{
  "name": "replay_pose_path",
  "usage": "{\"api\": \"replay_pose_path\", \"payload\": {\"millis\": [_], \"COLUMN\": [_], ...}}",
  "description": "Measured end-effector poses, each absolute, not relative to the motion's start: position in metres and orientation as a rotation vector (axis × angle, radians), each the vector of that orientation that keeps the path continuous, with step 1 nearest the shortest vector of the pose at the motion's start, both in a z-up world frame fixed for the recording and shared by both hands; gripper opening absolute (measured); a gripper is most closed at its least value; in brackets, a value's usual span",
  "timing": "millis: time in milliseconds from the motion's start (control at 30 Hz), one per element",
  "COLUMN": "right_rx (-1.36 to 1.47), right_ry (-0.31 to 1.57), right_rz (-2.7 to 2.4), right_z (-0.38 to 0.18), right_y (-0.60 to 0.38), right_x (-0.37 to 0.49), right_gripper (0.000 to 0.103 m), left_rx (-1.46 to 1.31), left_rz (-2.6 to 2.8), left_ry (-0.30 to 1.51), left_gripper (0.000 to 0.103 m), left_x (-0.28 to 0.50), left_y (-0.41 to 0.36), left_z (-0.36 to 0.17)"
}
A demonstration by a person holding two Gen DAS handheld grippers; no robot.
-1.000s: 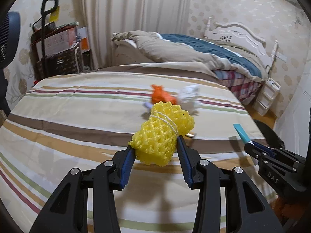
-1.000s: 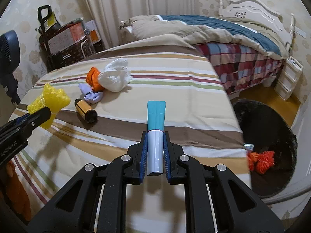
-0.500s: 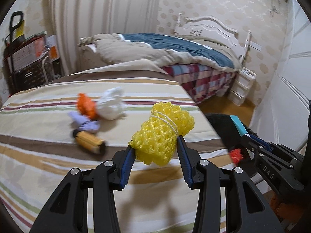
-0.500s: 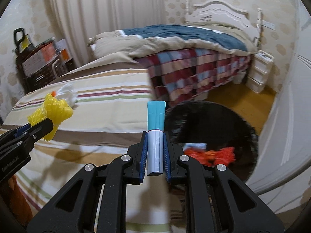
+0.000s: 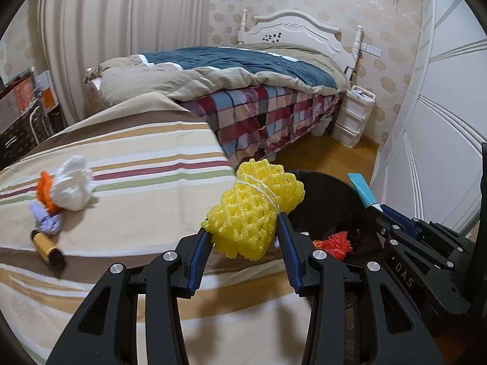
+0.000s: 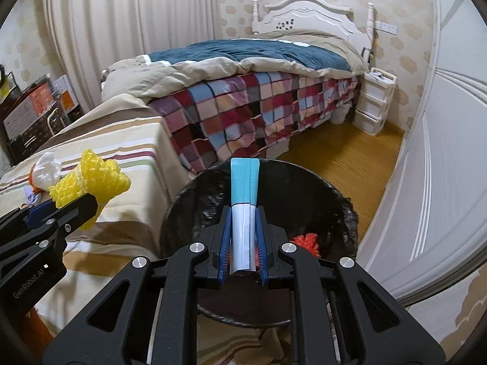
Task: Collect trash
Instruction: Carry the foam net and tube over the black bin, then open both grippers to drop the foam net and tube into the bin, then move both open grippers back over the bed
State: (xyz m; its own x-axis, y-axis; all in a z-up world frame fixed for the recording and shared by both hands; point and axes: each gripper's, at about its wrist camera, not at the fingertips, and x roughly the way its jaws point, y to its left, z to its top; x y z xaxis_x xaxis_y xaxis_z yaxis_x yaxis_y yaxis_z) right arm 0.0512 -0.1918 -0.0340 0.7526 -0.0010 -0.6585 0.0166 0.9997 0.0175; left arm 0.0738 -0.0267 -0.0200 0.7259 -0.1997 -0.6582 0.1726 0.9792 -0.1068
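My left gripper (image 5: 243, 234) is shut on a yellow foam net (image 5: 254, 213) tied with white string, held above the striped bed's right edge. It also shows in the right wrist view (image 6: 91, 179). My right gripper (image 6: 243, 237) is shut on a white and teal tube (image 6: 243, 210), held over the black trash bin (image 6: 334, 206). Orange trash (image 6: 306, 241) lies inside the bin. On the striped bed (image 5: 137, 158) lie a white crumpled wad (image 5: 73, 187), an orange scrap (image 5: 44, 187), a lilac scrap (image 5: 48, 223) and a brown roll (image 5: 45, 246).
A second bed with a plaid cover (image 6: 258, 109) stands behind the bin. A white drawer unit (image 6: 376, 103) stands by the headboard. A white door (image 6: 441, 158) is at the right. Boxes and a rack (image 5: 21, 112) are at the far left.
Both grippers have swung right from over the striped bed toward the bin. The right gripper with the tube is now above the bin's opening. Both grips are unchanged.
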Motion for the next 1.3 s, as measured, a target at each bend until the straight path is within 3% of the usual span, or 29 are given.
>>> {"api": "replay_pose_path", "payload": {"millis": [567,667,733,867,1000,1100,1300], "right_rx": [0.086,0.095,0.095,0.099,0.108,0.131,0.128], "right_ry": [0.762,0.768,0.776,0.762,0.749,0.749,0.757], "right_rz": [-0.060,-0.070,-0.074,-0.100,-0.131,-0.130,-0.094], "right_z": [-0.058,-0.062,-0.064,-0.064,-0.060,-0.058,-0.055], "right_y": [-0.233,-0.237,-0.239,-0.240,-0.242,-0.242,-0.223], "right_x": [0.079,0.082,0.083,0.081,0.077,0.075,0.069], "right_gripper": [0.017,0.018,0.024,0.046,0.065,0.074,0.078], "left_rx": [0.050,0.059,0.054,0.045,0.049,0.047,0.014], "left_rz": [-0.230,-0.232,-0.228,-0.217,-0.197,-0.177,-0.109], "left_ry": [0.786,0.798,0.794,0.780,0.777,0.773,0.775], "left_gripper": [0.045,0.050,0.058,0.073,0.077,0.078,0.080], "left_x": [0.110,0.112,0.112,0.109,0.103,0.098,0.087], "left_y": [-0.088,-0.091,-0.089,-0.087,-0.081,-0.072,-0.039], "left_z": [-0.044,-0.046,-0.045,-0.042,-0.041,-0.039,-0.037]}}
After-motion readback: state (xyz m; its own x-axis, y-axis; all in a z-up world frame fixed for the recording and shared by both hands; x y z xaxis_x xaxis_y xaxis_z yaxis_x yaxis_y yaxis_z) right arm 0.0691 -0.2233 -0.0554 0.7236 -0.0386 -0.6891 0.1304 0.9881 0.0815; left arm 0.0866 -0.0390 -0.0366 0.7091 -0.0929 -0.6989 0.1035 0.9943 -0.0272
